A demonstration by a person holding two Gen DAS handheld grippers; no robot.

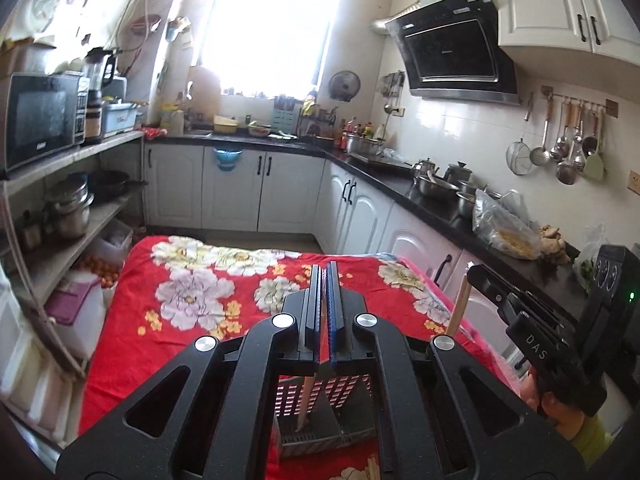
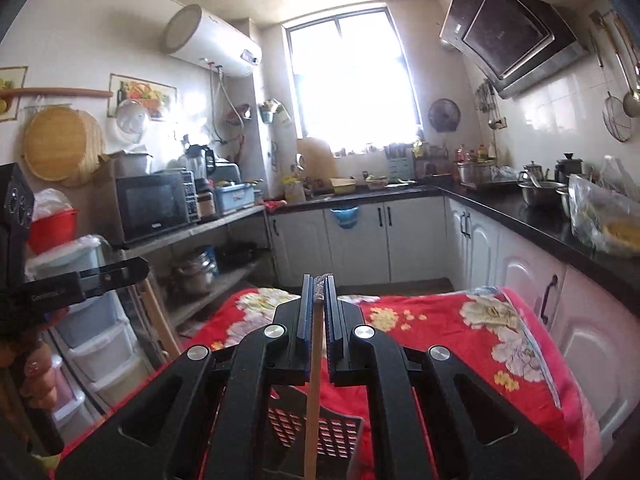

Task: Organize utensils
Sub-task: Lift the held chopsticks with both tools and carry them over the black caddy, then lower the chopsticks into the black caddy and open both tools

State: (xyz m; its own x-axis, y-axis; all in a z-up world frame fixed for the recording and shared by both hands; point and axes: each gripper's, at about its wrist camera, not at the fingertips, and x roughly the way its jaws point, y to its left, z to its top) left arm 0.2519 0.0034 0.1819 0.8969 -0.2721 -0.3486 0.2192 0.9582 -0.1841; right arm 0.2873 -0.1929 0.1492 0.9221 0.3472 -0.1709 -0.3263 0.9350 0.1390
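My left gripper (image 1: pixel 323 270) is shut on a wooden chopstick (image 1: pixel 305 404) that hangs down into a grey perforated utensil basket (image 1: pixel 320 436) on the red flowered cloth. My right gripper (image 2: pixel 319 280) is shut on another wooden chopstick (image 2: pixel 314 392), which hangs down over the same basket (image 2: pixel 320 432). In the left wrist view the right gripper (image 1: pixel 474 270) shows at the right with its chopstick (image 1: pixel 458 308). In the right wrist view the left gripper (image 2: pixel 140 268) shows at the left with its chopstick (image 2: pixel 158 320).
The table has a red flowered cloth (image 1: pixel 208 288). A black countertop (image 1: pixel 440 208) with pots and bags runs along the right. Shelves with a microwave (image 1: pixel 40 120) stand at the left. Utensils hang on a wall rail (image 1: pixel 572 136). White plastic drawers (image 2: pixel 100 344) stand left of the table.
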